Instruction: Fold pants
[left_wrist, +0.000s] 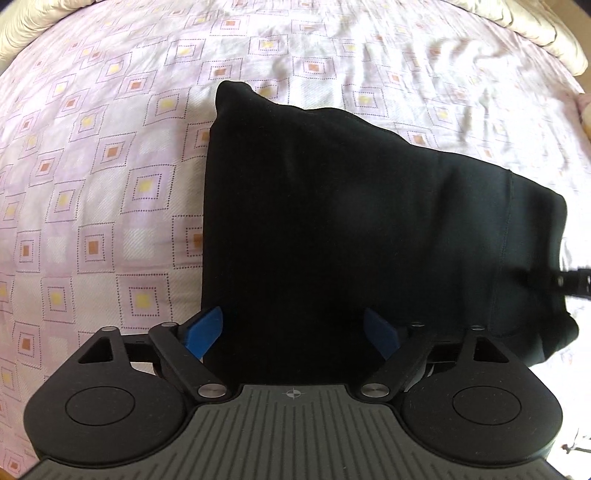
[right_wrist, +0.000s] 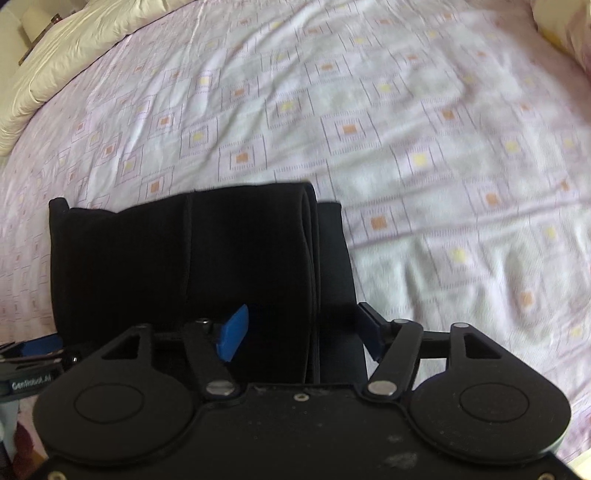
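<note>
The black pants (left_wrist: 332, 221) lie folded into a thick stack on the patterned bed sheet (left_wrist: 92, 166). My left gripper (left_wrist: 293, 334) is open, its blue fingers (left_wrist: 205, 332) spread on either side of the near left end of the stack. My right gripper (right_wrist: 301, 332) is open over the near right end of the pants (right_wrist: 184, 258), where layered folded edges show. The right gripper's tip also shows in the left wrist view (left_wrist: 569, 280) at the pants' right edge. The left gripper shows at the left edge of the right wrist view (right_wrist: 33, 350).
The pink-and-white sheet (right_wrist: 406, 147) with square patterns spreads on all sides of the pants. A cream quilt (right_wrist: 66, 55) lies bunched along the far left edge of the bed, and it also shows at the far right in the left wrist view (left_wrist: 535, 33).
</note>
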